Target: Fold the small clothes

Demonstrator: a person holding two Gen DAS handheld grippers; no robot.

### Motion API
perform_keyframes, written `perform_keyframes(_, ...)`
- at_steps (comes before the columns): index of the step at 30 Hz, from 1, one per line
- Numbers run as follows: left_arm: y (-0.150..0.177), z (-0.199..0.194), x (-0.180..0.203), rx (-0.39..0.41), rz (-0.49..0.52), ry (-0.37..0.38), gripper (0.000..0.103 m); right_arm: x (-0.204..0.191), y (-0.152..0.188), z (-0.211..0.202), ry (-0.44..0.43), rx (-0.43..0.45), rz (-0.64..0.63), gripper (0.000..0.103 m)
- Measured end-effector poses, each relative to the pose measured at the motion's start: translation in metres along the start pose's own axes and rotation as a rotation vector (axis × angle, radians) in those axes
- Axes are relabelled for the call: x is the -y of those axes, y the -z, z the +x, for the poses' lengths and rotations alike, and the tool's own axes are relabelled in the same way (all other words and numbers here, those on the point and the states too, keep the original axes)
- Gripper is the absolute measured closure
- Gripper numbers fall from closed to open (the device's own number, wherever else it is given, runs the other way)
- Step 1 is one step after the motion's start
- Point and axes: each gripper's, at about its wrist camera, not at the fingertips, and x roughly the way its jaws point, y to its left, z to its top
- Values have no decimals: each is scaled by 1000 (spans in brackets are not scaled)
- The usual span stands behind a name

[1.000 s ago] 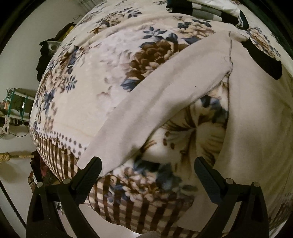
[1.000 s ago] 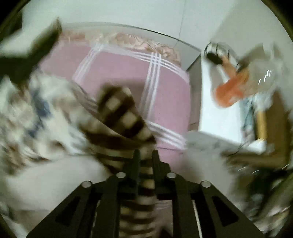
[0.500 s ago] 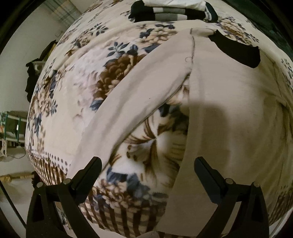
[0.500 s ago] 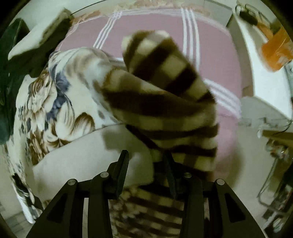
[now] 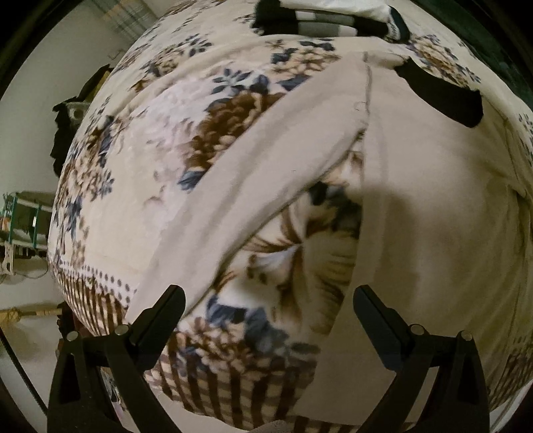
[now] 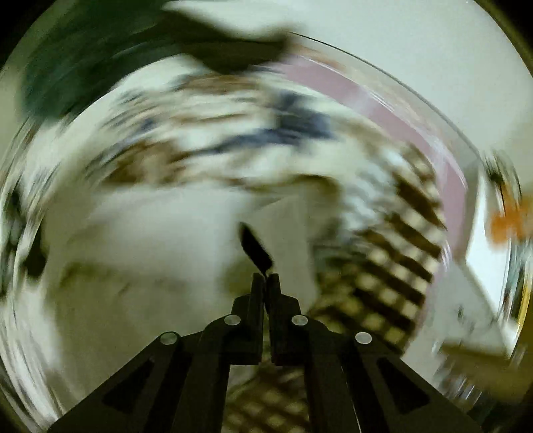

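Note:
A beige long-sleeved top point(image 5: 433, 206) with a black collar point(image 5: 443, 96) lies flat on a flowered blanket point(image 5: 160, 140). Its sleeve point(image 5: 253, 186) stretches down-left toward my left gripper point(image 5: 266, 309), which is open and empty just above the sleeve's end and the top's hem. The right wrist view is badly blurred. My right gripper point(image 6: 266, 283) has its jaws together over the pale top point(image 6: 150, 233); whether it pinches the fabric I cannot tell.
A folded black, grey and white striped garment point(image 5: 326, 20) lies at the blanket's far edge. The blanket's brown checked border point(image 5: 233, 386) hangs over the near bed edge. A pink sheet point(image 6: 383, 100) and white furniture point(image 6: 483, 266) lie beyond.
My right gripper let go of the checked blanket edge, swung left fast and closed over the beige top. The left gripper drifted slightly and stayed open.

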Motion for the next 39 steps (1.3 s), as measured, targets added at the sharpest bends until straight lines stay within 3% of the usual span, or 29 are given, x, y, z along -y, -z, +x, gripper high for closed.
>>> perform_keyframes(4,8,-2,-25,-1,-47,-30,0,-120,45,-32,-99,-11,-382,101)
perform_keyframes(7,18,1,-49,-17,-83,-60,0,-203,108,-48,-157,-11,-677,101)
perform_keyframes(9,26,4,-63,-29,-104,-82,0,-243,161,-54,-185,-11,-863,101)
perform_keyframes(12,35,10,-82,-49,-134,-106,0,-279,233,-59,-195,-24,-1043,101)
perform_keyframes(14,41,15,-91,-61,-151,-113,0,-289,261,-56,-187,-52,-1107,101)
perform_keyframes(17,49,22,-104,-74,-179,-119,0,-297,288,-44,-158,-95,-1151,101)
perform_keyframes(24,58,29,-127,-86,-240,-116,0,-301,300,-25,-119,-141,-1199,101)
perform_keyframes(31,67,38,-163,-101,-338,-102,0,-300,314,-30,-176,-274,-1155,99)
perform_keyframes(33,71,46,-181,-119,-404,-55,0,-292,301,-26,-251,-382,-1047,98)
perform_keyframes(34,75,54,-194,-145,-469,6,0,-287,293,-23,-274,-420,-995,95)
perform_keyframes(36,84,68,-215,-178,-600,111,0,-275,274,-21,-311,-444,-893,69)
perform_keyframes(39,97,93,-235,-205,-741,242,0,-260,249,-18,-311,-432,-792,66)
